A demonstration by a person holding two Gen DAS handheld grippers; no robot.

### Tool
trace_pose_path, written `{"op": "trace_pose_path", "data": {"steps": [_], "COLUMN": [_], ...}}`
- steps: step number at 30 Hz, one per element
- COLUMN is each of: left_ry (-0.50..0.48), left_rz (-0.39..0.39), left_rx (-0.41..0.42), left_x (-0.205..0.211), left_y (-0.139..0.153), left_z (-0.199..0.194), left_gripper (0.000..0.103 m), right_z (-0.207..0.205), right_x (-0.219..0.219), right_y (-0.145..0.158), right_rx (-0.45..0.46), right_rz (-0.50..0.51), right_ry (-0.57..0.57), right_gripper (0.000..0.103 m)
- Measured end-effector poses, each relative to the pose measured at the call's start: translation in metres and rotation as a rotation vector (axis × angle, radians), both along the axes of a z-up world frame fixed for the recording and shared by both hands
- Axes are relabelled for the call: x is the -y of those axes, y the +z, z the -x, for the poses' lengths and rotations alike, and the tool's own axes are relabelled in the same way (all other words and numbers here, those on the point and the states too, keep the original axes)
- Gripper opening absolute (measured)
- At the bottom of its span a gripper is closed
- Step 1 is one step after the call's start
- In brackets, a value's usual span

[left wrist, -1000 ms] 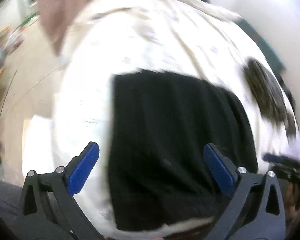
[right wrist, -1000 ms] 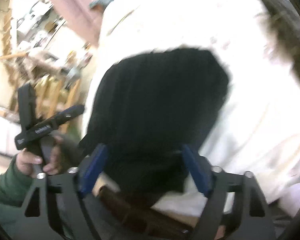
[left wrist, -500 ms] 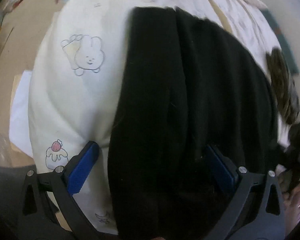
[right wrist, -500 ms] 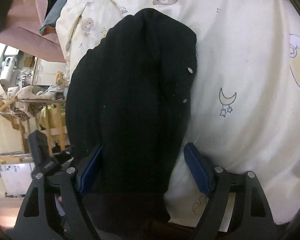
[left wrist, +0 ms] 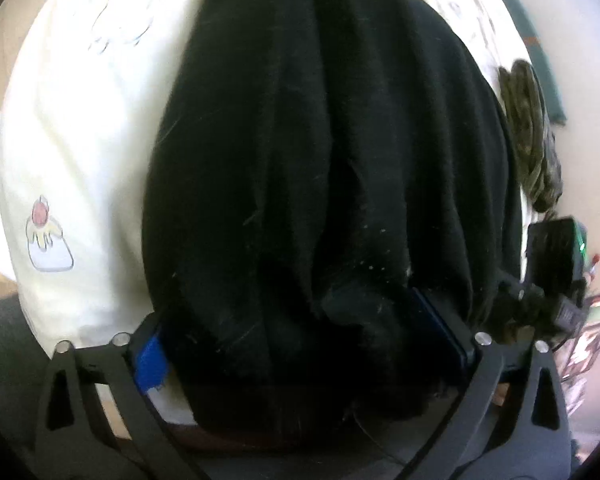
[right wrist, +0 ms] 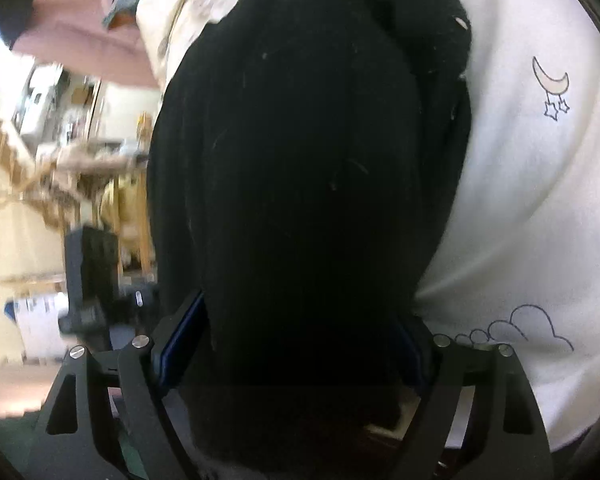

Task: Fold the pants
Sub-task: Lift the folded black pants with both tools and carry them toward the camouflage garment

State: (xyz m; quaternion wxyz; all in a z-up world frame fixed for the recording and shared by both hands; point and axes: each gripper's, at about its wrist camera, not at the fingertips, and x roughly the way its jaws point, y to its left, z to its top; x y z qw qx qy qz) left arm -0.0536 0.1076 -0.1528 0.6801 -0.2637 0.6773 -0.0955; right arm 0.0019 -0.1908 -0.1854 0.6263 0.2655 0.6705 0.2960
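Straddling black pants | left gripper wide; right gripper likewise

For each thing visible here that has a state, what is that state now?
black pants: lying lengthwise on the bed, not lifted, near end between the fingers of both grippers
left gripper: open, straddling the pants
right gripper: open, straddling the pants
cream bedsheet: spread under the pants

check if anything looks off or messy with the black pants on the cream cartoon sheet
Nothing is spilled or torn. The black fabric pants lie in uneven lengthwise folds on the cream cartoon-print sheet, with pale lint specks and a bunched lump near the left gripper. The right gripper straddles them too.
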Motion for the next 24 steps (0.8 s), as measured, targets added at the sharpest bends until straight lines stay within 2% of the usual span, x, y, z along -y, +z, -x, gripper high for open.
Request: {"op": "trace_pose_path", "data": {"steps": [1,2,4,6,7,10,14,17,19,24], "left_ry": [-0.002,0.0,-0.008,-0.04,-0.04,-0.046,-0.02,-0.008,-0.011,-0.035], "left_rz": [0.0,0.002,0.009,0.005,0.012,0.073,0.138,0.144,0.154,0.158], "left_rx": [0.009,0.02,0.036,0.081,0.102,0.145,0.265,0.355,0.386,0.434], "left_x": [0.001,0.001,0.003,0.008,0.008,0.009,0.004,-0.001,-0.003,0.001], "left_y": [0.001,0.003,0.005,0.018,0.026,0.047,0.087,0.122,0.143,0.167], "left_z": [0.0,0.0,-0.001,0.006,0.01,0.02,0.036,0.046,0.053,0.071], "left_gripper": [0.08,0.072,0.046,0.033,0.029,0.026,0.025,0.025,0.025,0.025], "right_z": [0.003,0.007,0.015,0.022,0.026,0.037,0.042,0.043,0.048,0.057], "right_x": [-0.003,-0.006,-0.006,-0.003,-0.003,-0.002,0.008,0.01,0.008,0.009], "right_y": [0.003,0.009,0.02,0.032,0.044,0.073,0.1,0.121,0.143,0.176], "right_rx": [0.026,0.06,0.103,0.118,0.154,0.246,0.291,0.298,0.35,0.417], "right_rz": [0.022,0.048,0.063,0.028,0.013,-0.003,-0.018,-0.053,-0.052,-0.059], "right_ry": [0.0,0.004,-0.007,-0.027,-0.028,-0.032,-0.076,-0.065,-0.039,-0.036], "right_gripper": [0.08,0.075,0.058,0.049,0.046,0.041,0.04,0.04,0.04,0.04]}}
